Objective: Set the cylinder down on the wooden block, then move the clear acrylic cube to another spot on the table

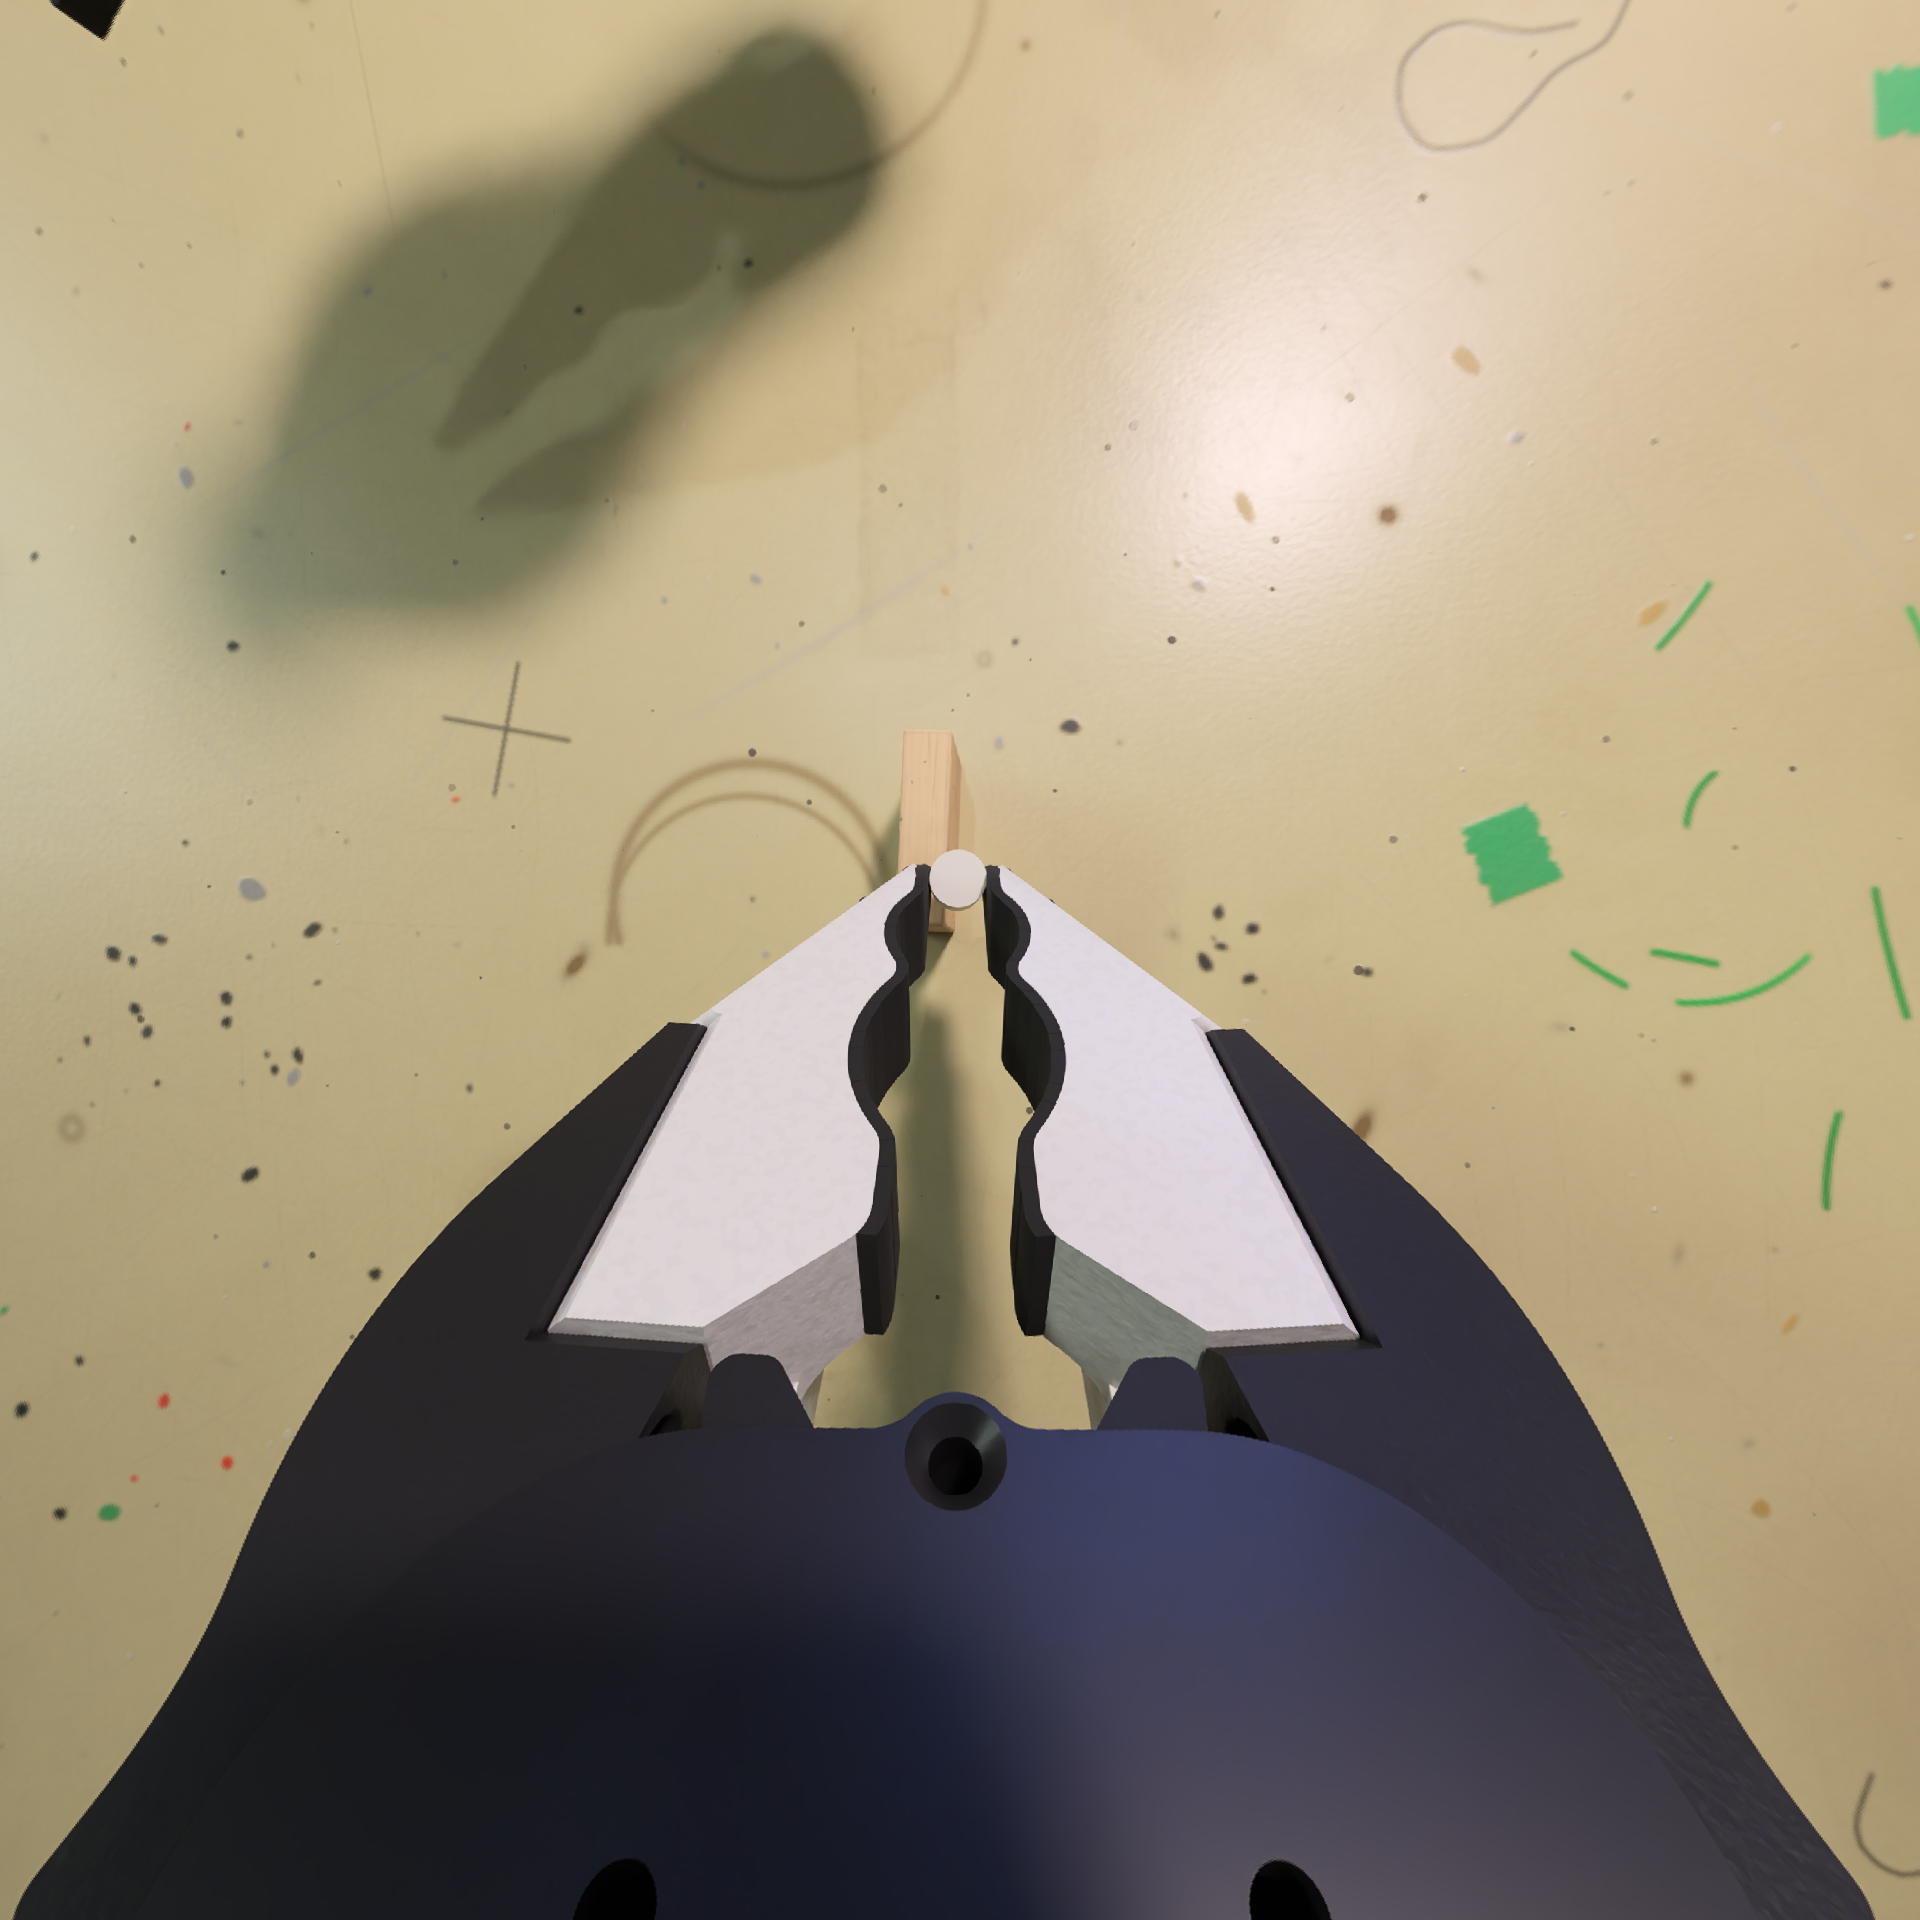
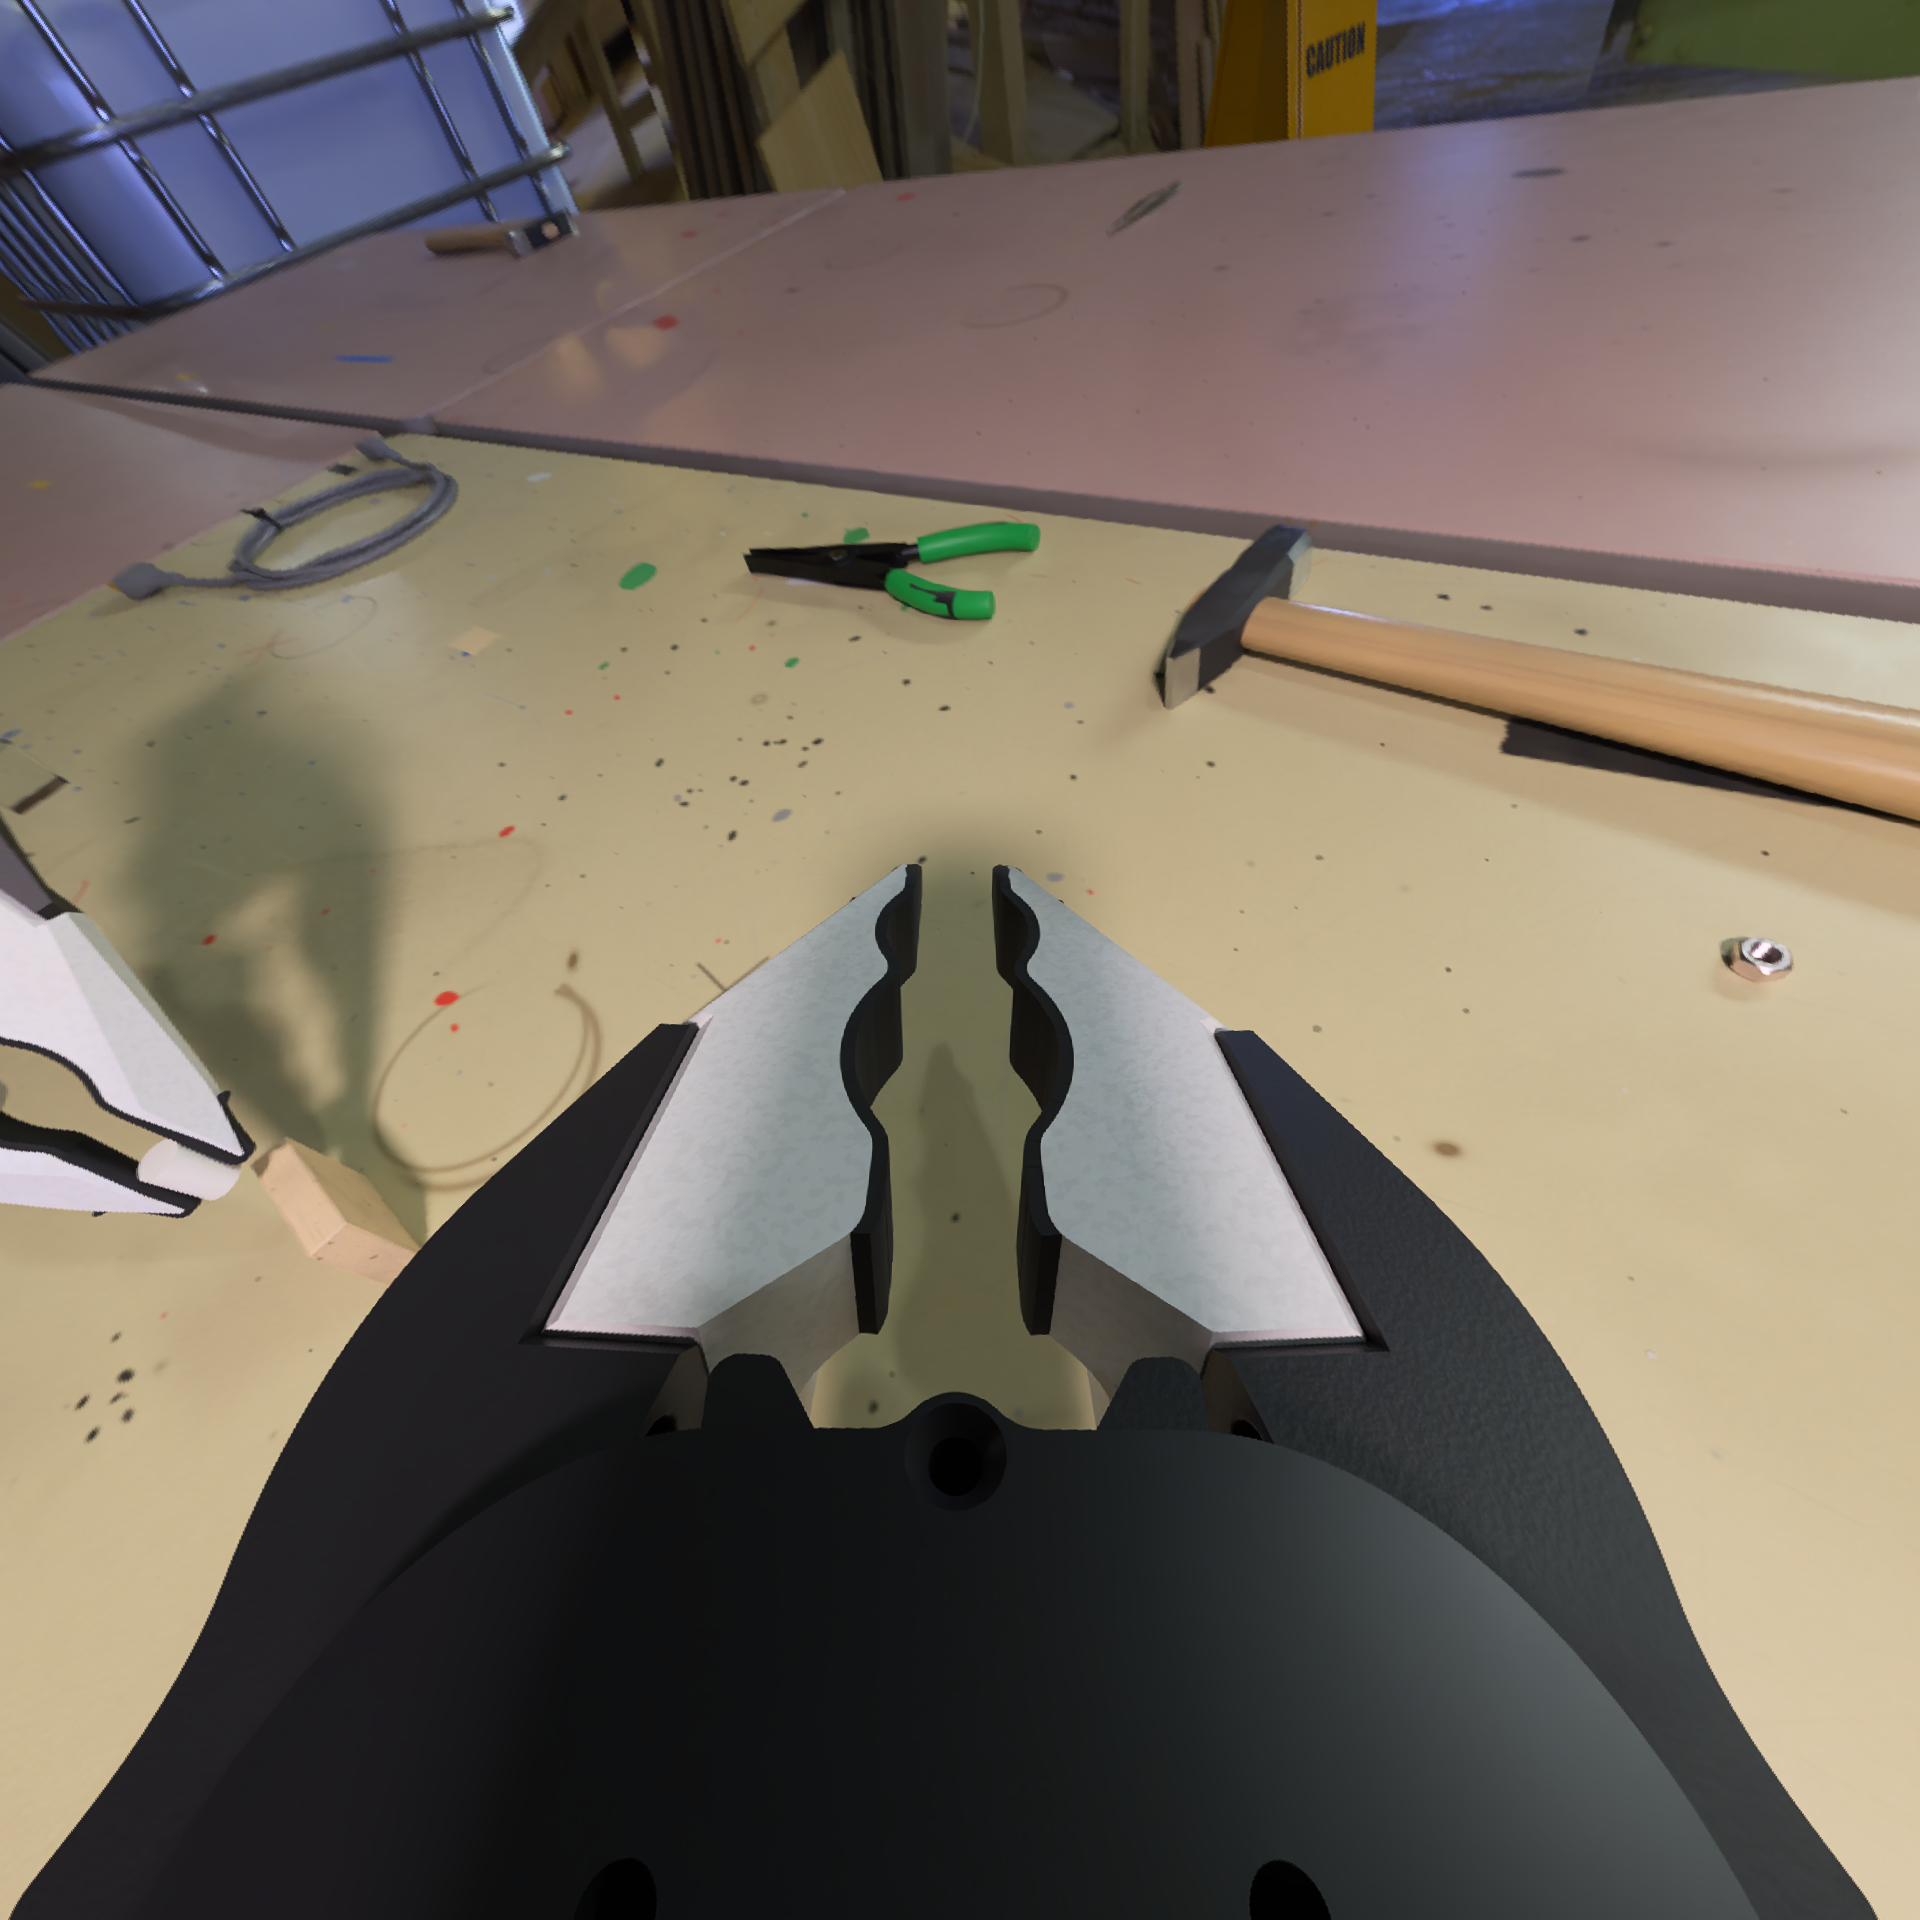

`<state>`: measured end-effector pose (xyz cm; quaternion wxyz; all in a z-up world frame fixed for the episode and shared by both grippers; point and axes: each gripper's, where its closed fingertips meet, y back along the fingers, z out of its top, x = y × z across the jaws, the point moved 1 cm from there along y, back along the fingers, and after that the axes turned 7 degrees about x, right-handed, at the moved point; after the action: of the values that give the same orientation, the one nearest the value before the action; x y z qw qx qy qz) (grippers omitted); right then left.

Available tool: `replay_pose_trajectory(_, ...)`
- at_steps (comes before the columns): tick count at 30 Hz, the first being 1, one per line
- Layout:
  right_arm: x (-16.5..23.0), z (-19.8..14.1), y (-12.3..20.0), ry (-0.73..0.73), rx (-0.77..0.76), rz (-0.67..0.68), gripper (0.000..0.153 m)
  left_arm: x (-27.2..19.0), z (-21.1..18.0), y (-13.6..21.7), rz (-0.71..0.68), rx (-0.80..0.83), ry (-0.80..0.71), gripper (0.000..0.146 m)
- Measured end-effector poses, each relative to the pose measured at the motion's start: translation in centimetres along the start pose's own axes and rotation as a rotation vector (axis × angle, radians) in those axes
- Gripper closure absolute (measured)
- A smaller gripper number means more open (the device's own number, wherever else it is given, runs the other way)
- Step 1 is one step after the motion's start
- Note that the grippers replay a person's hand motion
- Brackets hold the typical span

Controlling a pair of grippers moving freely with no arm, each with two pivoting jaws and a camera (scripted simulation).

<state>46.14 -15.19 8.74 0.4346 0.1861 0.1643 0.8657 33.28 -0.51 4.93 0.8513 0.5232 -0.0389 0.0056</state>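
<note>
In the left wrist view my left gripper (image 1: 956, 883) points down at the table and is shut on a small white cylinder (image 1: 956, 880) at its fingertips. The cylinder hangs over the near end of a narrow wooden block (image 1: 928, 800) lying on the table. A faint clear outline (image 1: 904, 520) beyond the block may be the acrylic cube; I cannot tell for sure. In the right wrist view the left gripper (image 2: 197, 1174), cylinder (image 2: 187, 1169) and block (image 2: 332, 1205) show at the left edge. My right gripper (image 2: 956, 883) is empty above the table, its jaws a narrow gap apart.
A hammer (image 2: 1558, 686) lies at the far right, green-handled pliers (image 2: 904, 571) at the far middle, a coiled grey cable (image 2: 332, 530) at the far left, and a metal nut (image 2: 1756, 958) to the right. A green patch (image 1: 1512, 852) marks the table.
</note>
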Motion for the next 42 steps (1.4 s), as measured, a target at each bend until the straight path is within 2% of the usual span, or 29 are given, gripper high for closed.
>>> replay_pose_trajectory(5, -0.8, -0.5, -0.4, 0.024, 0.048, -0.054, 0.136, 0.6, 0.1, -0.8, 0.024, 0.067, -0.012, 0.136)
replay_pose_trajectory(9, -1.3, -1.0, -0.7, 0.016, 0.089, -0.059, 0.136, 0.7, 0.6, -1.1, 0.014, 0.061, -0.009, 0.136)
replay_pose_trajectory(13, -1.9, -0.7, -1.0, 0.014, 0.094, -0.074, 0.136, 0.9, 0.8, -1.1, 0.073, 0.020, -0.068, 0.136)
replay_pose_trajectory(14, -1.9, -0.6, -1.2, 0.012, 0.095, -0.074, 0.136, 0.9, 0.9, -1.2, 0.077, -0.005, -0.070, 0.134)
replay_pose_trajectory(15, -1.9, -0.4, -1.4, 0.012, 0.095, -0.070, 0.135, 0.8, 1.1, -1.1, 0.064, -0.035, -0.058, 0.119)
replay_pose_trajectory(17, -2.0, 0.2, -2.0, 0.029, 0.089, -0.054, 0.133, 0.9, 1.4, -0.5, 0.006, -0.133, -0.008, 0.109)
replay_pose_trajectory(20, -2.6, 0.7, -3.3, 0.073, 0.108, -0.073, 0.127, 2.6, 2.2, 1.9, -0.060, -0.386, 0.129, 0.102)
replay_pose_trajectory(23, -3.3, 1.2, -4.9, 0.101, 0.122, -0.086, 0.126, 6.7, 2.0, 4.9, -0.041, -0.676, 0.325, 0.093)
replay_pose_trajectory(25, -3.7, 1.6, -5.5, 0.116, 0.112, -0.098, 0.125, 9.3, 0.9, 6.1, -0.012, -0.783, 0.442, 0.089)
replay_pose_trajectory(28, -4.5, 1.2, -5.3, 0.101, 0.126, -0.161, 0.122, 11.1, -1.1, 6.4, 0.079, -0.741, 0.515, 0.084)
replay_pose_trajectory(32, -4.9, 0.2, -4.7, 0.027, 0.106, -0.144, 0.119, 10.7, -1.0, 7.3, 0.068, -0.873, 0.540, 0.077)
replay_pose_trajectory(35, -5.3, 0.4, -4.4, 0.006, 0.103, -0.134, 0.120, 10.7, -1.0, 6.6, 0.110, -0.798, 0.528, 0.071)
replay_pose_trajectory(39, -5.3, 0.6, -4.6, 0.008, 0.101, -0.118, 0.122, 10.6, -1.2, 5.6, 0.128, -0.730, 0.536, 0.077)
replay_pose_trajectory(42, -5.0, 0.5, -4.8, 0.015, 0.099, -0.115, 0.122, 11.6, -2.1, 6.5, 0.201, -0.742, 0.561, 0.080)
